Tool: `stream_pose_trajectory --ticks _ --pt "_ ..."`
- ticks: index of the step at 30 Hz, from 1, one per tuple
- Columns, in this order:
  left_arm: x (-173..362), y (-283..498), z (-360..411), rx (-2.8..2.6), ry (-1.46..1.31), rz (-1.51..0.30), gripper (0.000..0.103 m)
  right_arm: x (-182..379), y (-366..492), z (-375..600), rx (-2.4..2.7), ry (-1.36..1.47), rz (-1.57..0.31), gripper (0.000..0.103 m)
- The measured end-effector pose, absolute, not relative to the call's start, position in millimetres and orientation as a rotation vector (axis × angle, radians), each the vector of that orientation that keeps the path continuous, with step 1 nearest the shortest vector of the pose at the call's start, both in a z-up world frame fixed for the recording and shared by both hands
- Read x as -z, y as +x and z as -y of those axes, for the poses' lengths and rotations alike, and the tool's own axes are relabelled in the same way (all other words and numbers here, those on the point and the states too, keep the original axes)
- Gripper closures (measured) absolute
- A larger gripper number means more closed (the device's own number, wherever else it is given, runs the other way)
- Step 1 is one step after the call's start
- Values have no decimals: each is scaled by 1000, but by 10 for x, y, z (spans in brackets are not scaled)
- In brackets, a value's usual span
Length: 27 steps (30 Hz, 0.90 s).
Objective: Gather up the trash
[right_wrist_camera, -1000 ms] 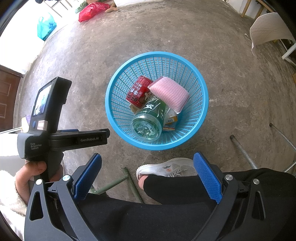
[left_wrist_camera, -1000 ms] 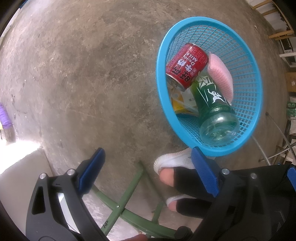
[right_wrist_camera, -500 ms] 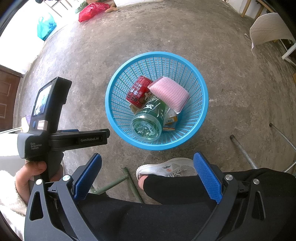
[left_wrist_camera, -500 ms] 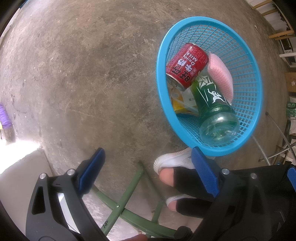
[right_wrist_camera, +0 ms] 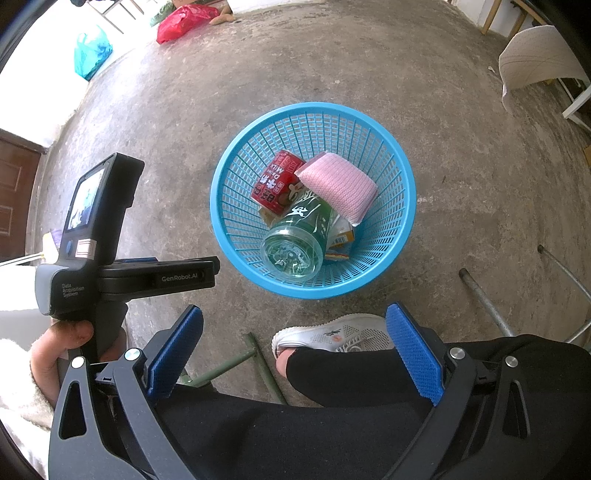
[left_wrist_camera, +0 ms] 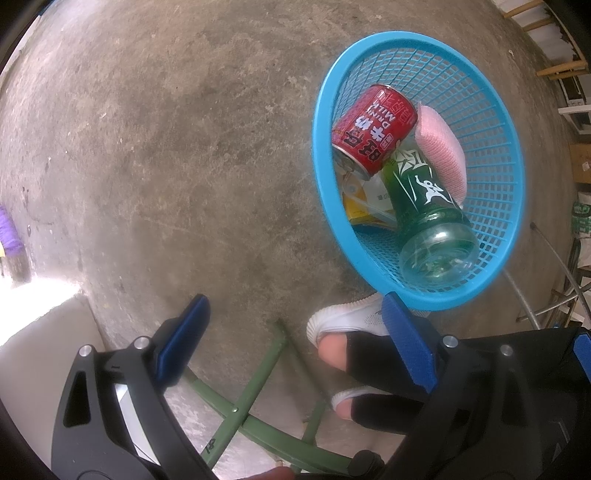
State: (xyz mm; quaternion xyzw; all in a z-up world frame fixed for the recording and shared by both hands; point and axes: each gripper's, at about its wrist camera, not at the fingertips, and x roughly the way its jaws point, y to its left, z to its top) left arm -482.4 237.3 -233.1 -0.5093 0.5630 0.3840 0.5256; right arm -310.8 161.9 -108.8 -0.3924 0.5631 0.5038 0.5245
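Seemingly no change: blue basket (right_wrist_camera: 404, 206), both grippers motionless, jaws apart.

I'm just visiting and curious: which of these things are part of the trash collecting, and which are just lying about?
Part of the job: basket, holding red can, green bottle, pink sponge, yellow wrapper; both open, empty grippers, left gripper and right gripper.

Lying about: red bag, teal bag, white chair, metal pipe.
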Motion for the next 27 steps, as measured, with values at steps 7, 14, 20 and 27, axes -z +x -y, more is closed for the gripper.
stream_pose_trajectory --ticks 7,14,20,27 --pt "2335 -4840 -2371 -918 -1219 -1346 13 1089 -3092 -1612 -1207 -938 -1347 7" --pt "2342 -4846 -2371 -918 -1221 -1345 13 1088 -3102 -1616 -1206 -938 -1348 7" --pt "2345 -4848 -2371 -918 -1225 -1345 13 1090 -3101 -1615 -1207 -938 -1348 7" --pt "2348 -4851 -2370 -918 -1223 -1345 13 1088 -3105 -1617 -1207 -938 -1347 7"
